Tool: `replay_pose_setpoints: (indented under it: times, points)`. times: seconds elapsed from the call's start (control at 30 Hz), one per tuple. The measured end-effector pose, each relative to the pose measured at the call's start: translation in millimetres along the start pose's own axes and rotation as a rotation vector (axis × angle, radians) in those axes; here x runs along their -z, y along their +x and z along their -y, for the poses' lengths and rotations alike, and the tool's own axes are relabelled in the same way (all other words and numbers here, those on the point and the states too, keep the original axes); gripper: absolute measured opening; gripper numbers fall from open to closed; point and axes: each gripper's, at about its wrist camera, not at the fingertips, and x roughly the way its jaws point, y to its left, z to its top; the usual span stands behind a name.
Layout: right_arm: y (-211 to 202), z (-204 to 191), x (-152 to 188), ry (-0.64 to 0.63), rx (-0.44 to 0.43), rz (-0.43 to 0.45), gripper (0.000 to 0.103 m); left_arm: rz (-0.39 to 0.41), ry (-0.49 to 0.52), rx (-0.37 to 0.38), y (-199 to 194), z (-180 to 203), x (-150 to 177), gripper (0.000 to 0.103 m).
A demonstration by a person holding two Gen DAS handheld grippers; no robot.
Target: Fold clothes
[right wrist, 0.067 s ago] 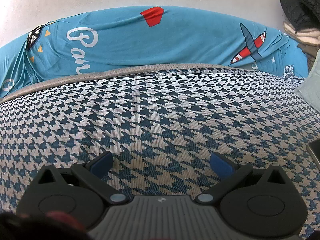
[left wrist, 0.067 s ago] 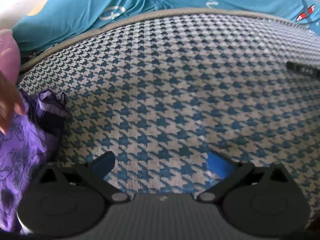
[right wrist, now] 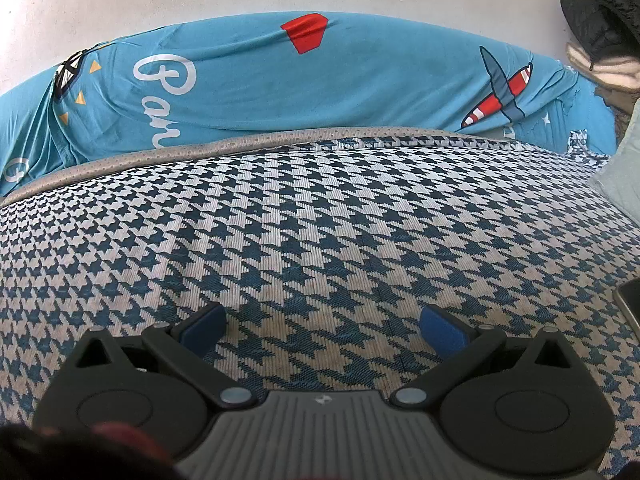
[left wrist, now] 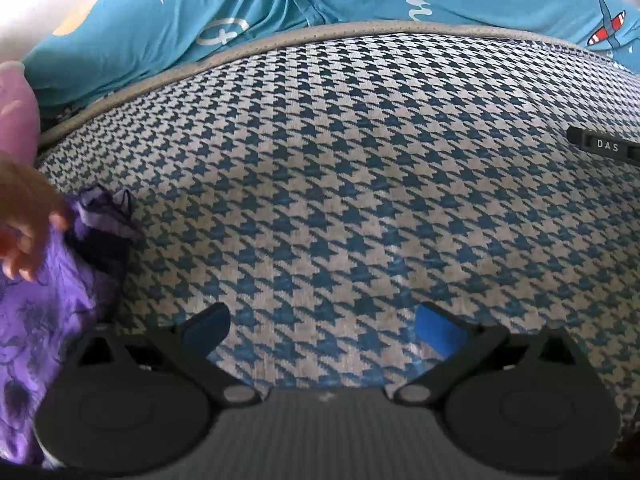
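A purple patterned garment lies bunched at the far left edge of the left wrist view, on the houndstooth mat. A person's bare hand rests on its top edge. My left gripper hovers open over bare mat, to the right of the garment, with nothing between its blue pads. In the right wrist view my right gripper is open too, low over the same mat. No garment shows in that view.
A teal printed sheet covers the bed beyond the mat's grey border. A black bar marked DAS lies at the right in the left wrist view. A dark flat device edge and piled dark clothing sit at the right.
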Motion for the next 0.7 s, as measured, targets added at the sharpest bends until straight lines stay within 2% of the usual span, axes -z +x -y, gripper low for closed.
replay_pose_setpoints:
  times: [0.13,0.2,0.47,0.7]
  points:
    - [0.0,0.1,0.6,0.0,0.0,0.0,0.103,-0.065,0.039,-0.064,14.8,14.3,-10.3,0.103]
    - [0.0,0.1,0.8,0.0,0.0,0.0,0.103,-0.08,0.027,-0.061,22.1,14.7,-13.0,0.103]
    - [0.3,0.1,0.9,0.0,0.0,0.001,0.103,-0.039,0.024,-0.043,29.2,8.6,-5.1,0.103]
    - [0.9,0.2,-0.2,0.0,0.0,0.001,0.103,-0.036,0.039,-0.01,18.0,8.5,1.0,0.103]
